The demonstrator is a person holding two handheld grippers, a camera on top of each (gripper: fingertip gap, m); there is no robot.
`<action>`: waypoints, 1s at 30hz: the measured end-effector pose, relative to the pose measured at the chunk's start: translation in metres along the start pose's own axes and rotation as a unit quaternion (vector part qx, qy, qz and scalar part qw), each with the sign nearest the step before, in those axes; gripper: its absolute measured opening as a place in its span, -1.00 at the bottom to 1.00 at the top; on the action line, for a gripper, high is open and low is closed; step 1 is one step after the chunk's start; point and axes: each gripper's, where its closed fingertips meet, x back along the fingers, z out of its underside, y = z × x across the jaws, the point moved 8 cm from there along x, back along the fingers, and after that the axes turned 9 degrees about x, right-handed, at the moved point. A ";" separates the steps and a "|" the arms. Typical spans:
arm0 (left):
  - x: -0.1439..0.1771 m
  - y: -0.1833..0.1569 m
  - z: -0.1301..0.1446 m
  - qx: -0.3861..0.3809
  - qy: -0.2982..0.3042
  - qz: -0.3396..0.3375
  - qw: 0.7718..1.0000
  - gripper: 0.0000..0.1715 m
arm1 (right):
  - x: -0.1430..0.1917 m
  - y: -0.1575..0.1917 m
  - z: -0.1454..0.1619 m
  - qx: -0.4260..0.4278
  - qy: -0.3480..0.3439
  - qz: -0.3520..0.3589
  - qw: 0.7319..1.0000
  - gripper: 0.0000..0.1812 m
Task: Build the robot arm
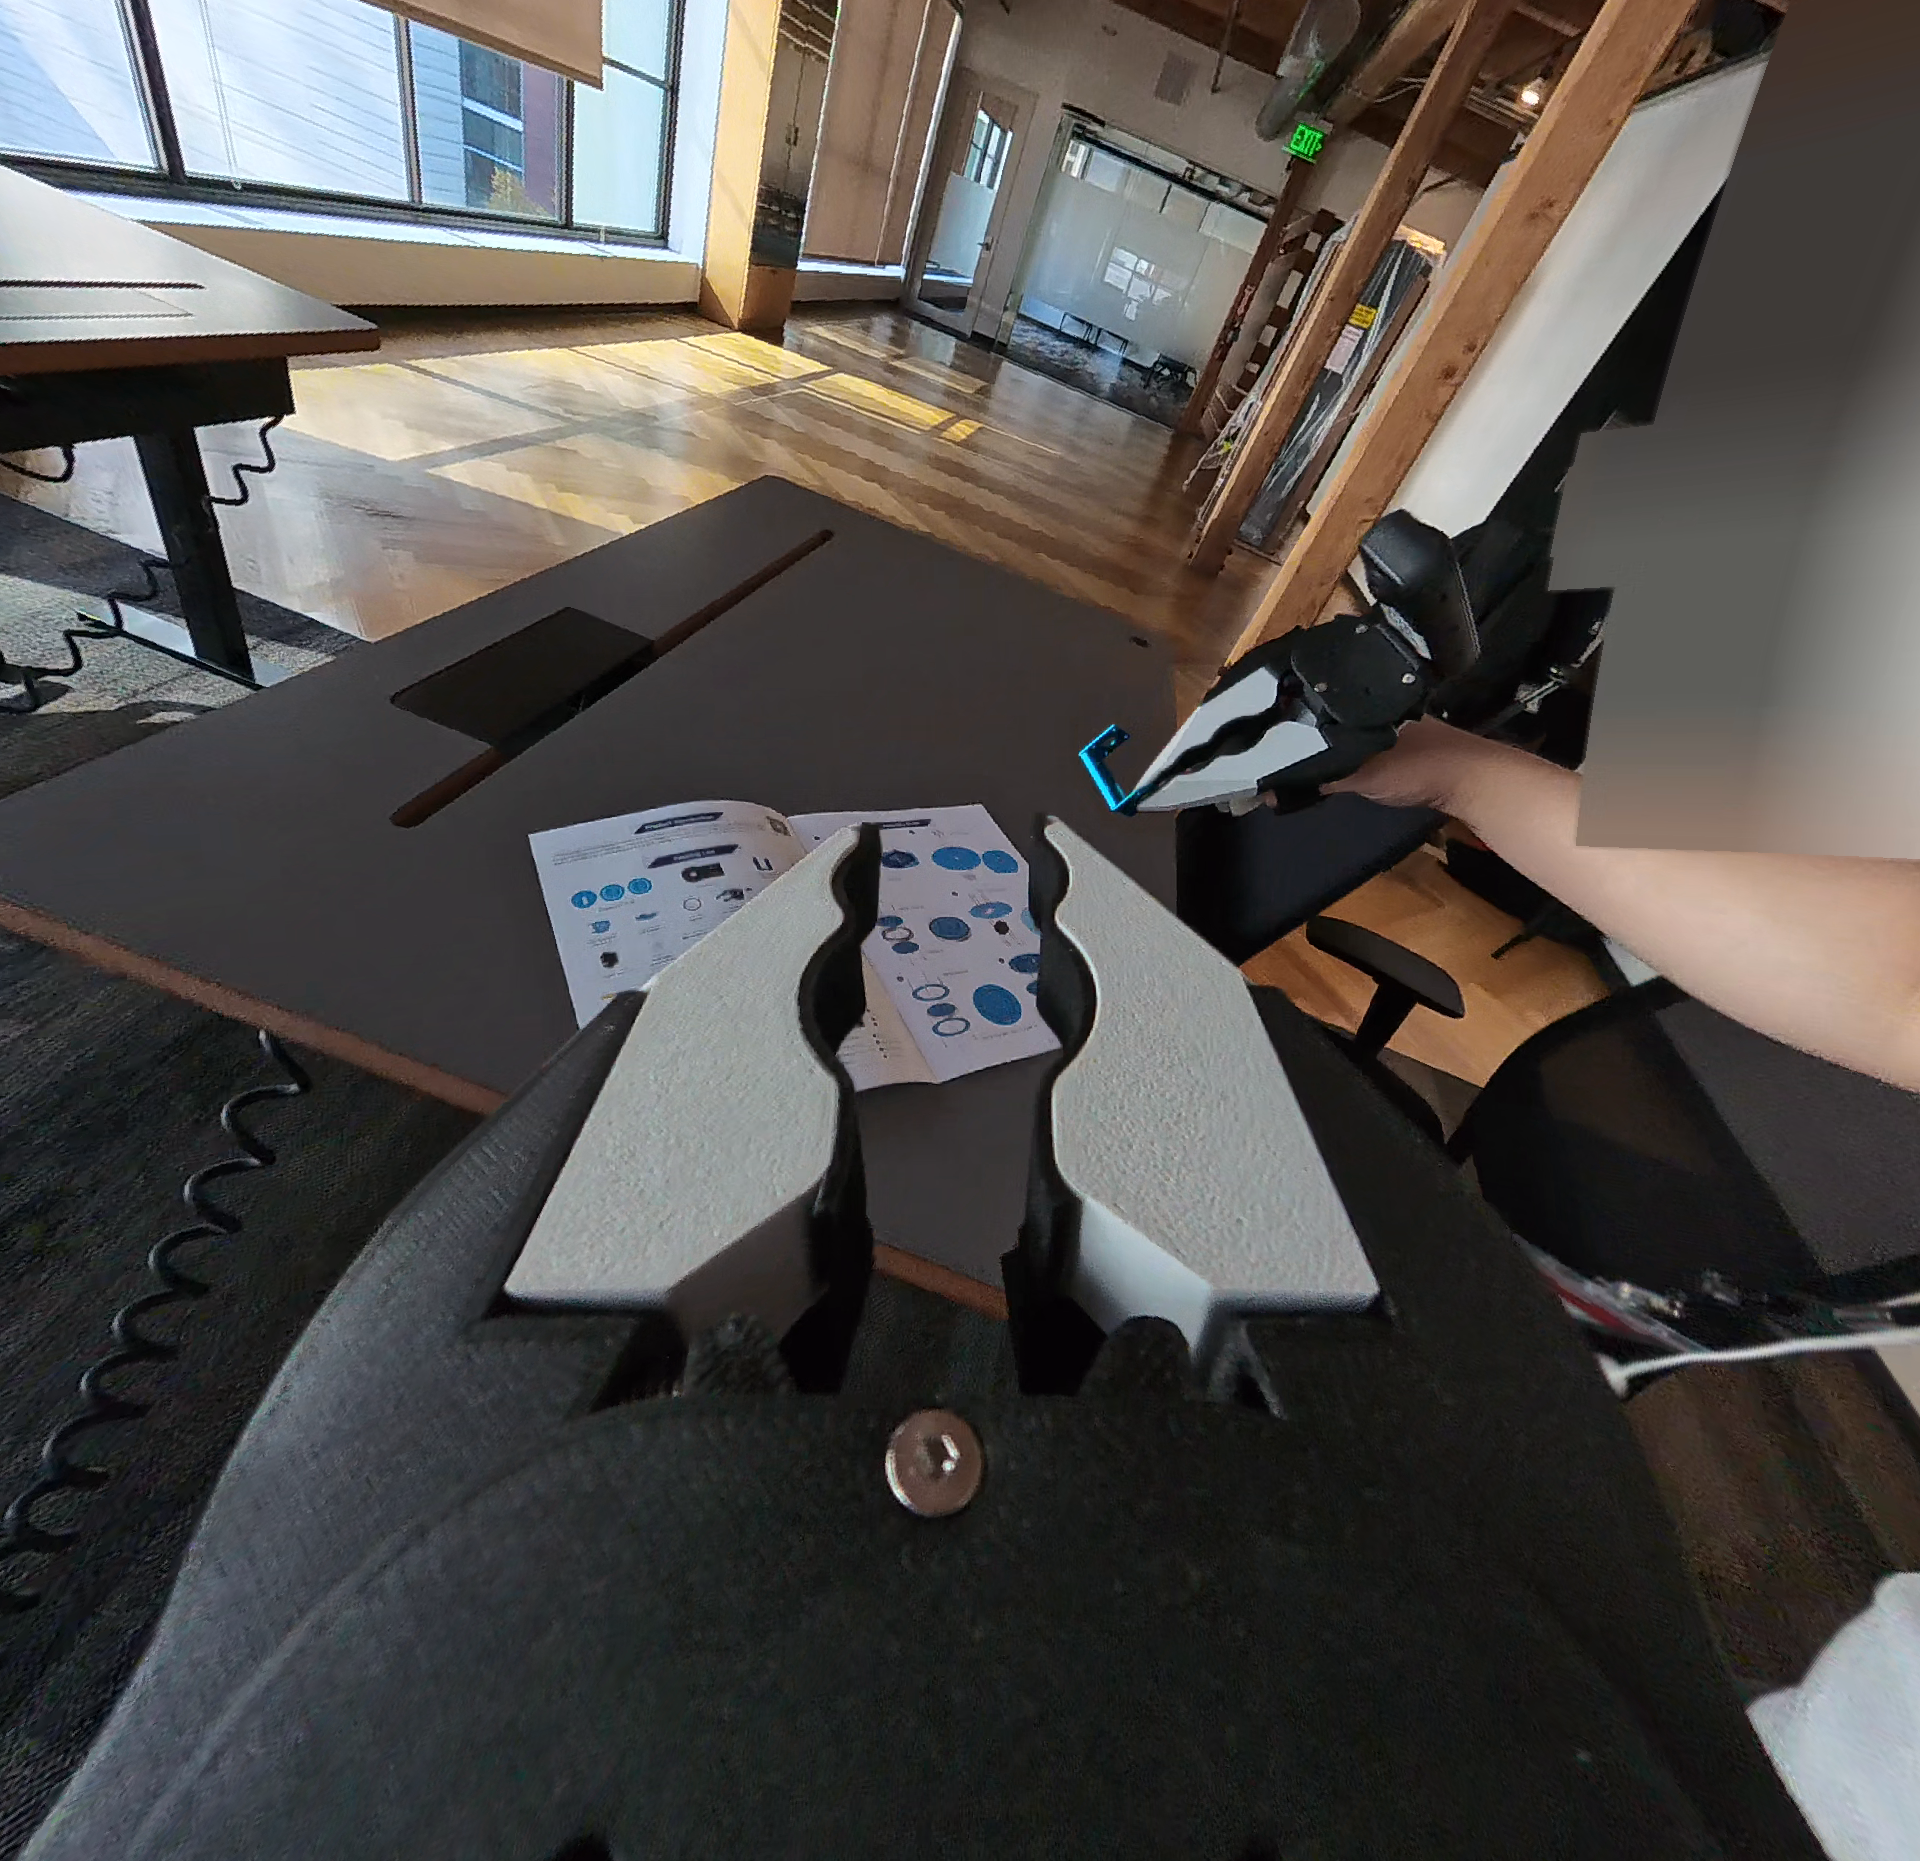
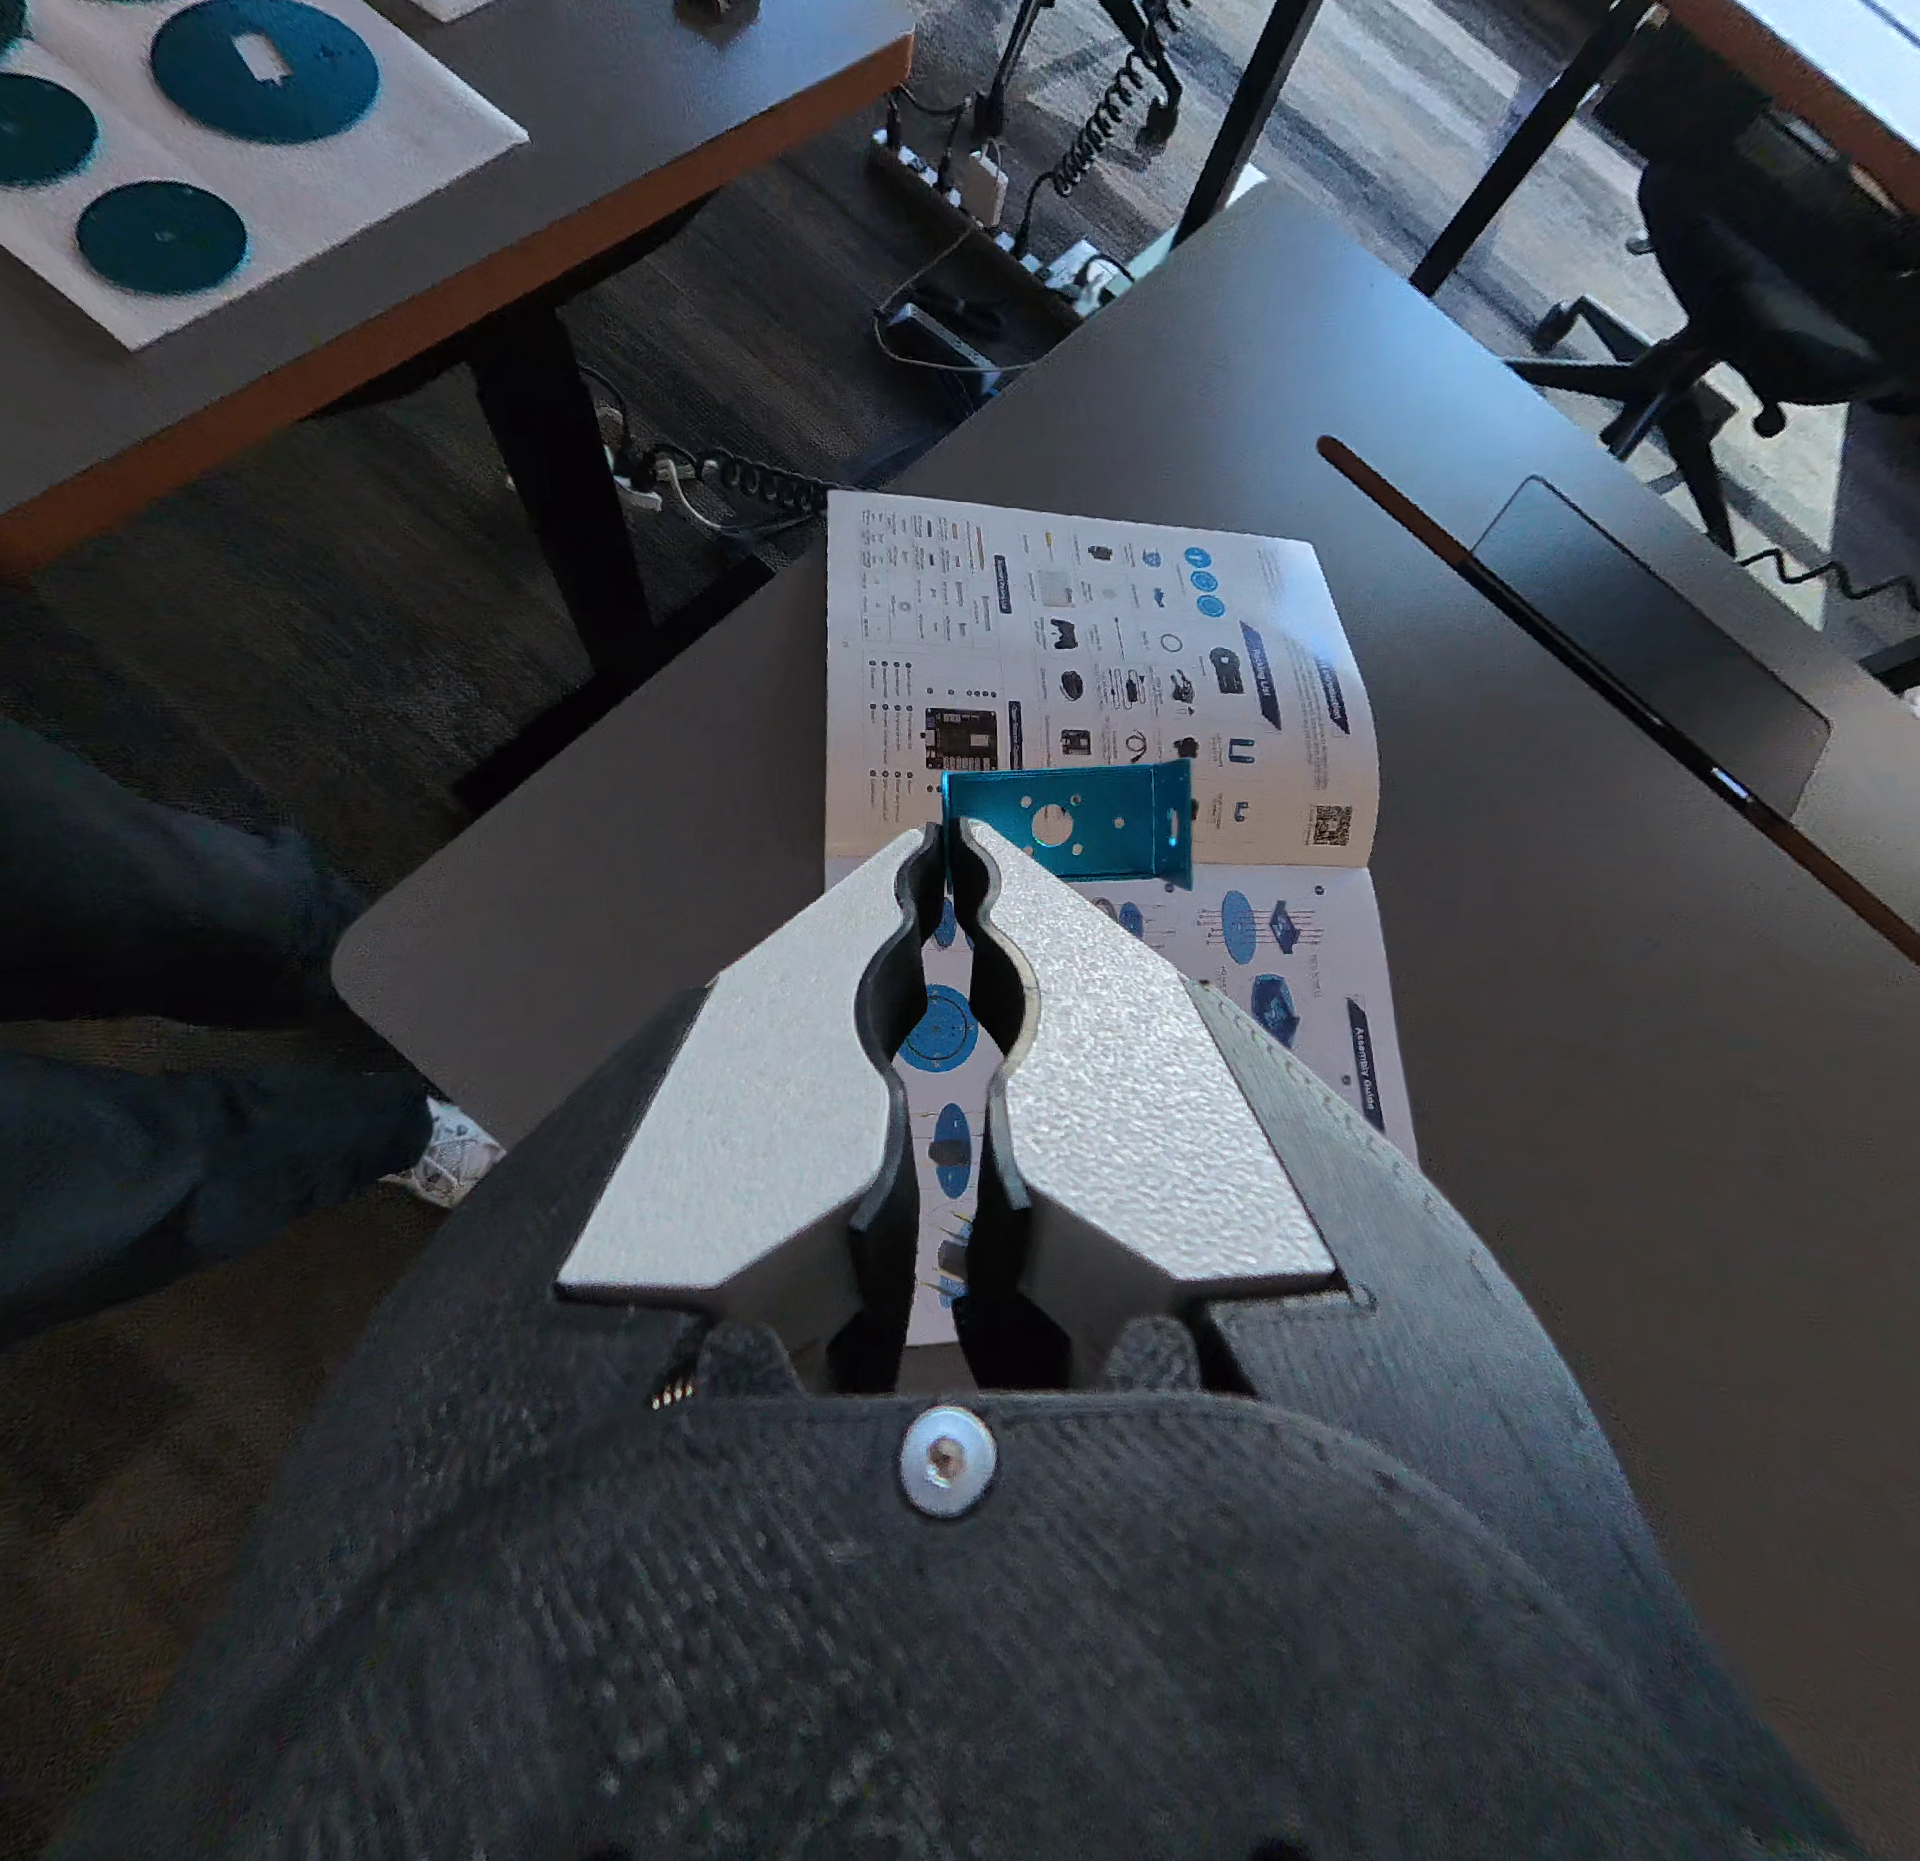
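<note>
Right gripper: pinching the blue metal bracket by one end, above the open booklet.
Left gripper: jaws apart, empty, over the booklet's near edge.
Booklet: flat on the dark table.

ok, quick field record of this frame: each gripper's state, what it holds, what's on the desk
left gripper: open, empty, above the near desk edge, pointed at the booklet
right gripper: shut on blue metal bracket, pinching one end flange
bracket position: held in the air above the booklet, not touching it
bracket features: perforated, bent ends
desk: dark top, slot and cable hatch
on desk: open instruction booklet, lying flat
neighbouring desk: white sheet with blue round plates
</note>
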 end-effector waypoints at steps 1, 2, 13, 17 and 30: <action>-0.010 0.005 0.000 0.005 -0.001 0.003 1.000 -0.68 | -0.003 -0.007 0.007 -0.007 -0.002 -0.008 1.000 -1.00; -0.020 0.011 0.000 0.009 0.000 0.005 1.000 -0.68 | -0.007 -0.013 0.013 -0.014 -0.004 -0.015 1.000 -1.00; -0.107 0.079 -0.036 -0.010 0.011 0.032 0.999 -0.68 | -0.048 -0.058 0.053 -0.010 0.089 -0.039 0.995 -1.00; -0.122 0.098 -0.037 -0.012 0.023 0.028 0.999 -0.68 | -0.070 -0.075 0.069 -0.003 0.113 -0.063 0.992 -1.00; -0.135 0.123 -0.037 -0.001 0.015 -0.011 1.000 -0.68 | -0.101 -0.098 0.097 -0.014 0.113 -0.106 0.988 -1.00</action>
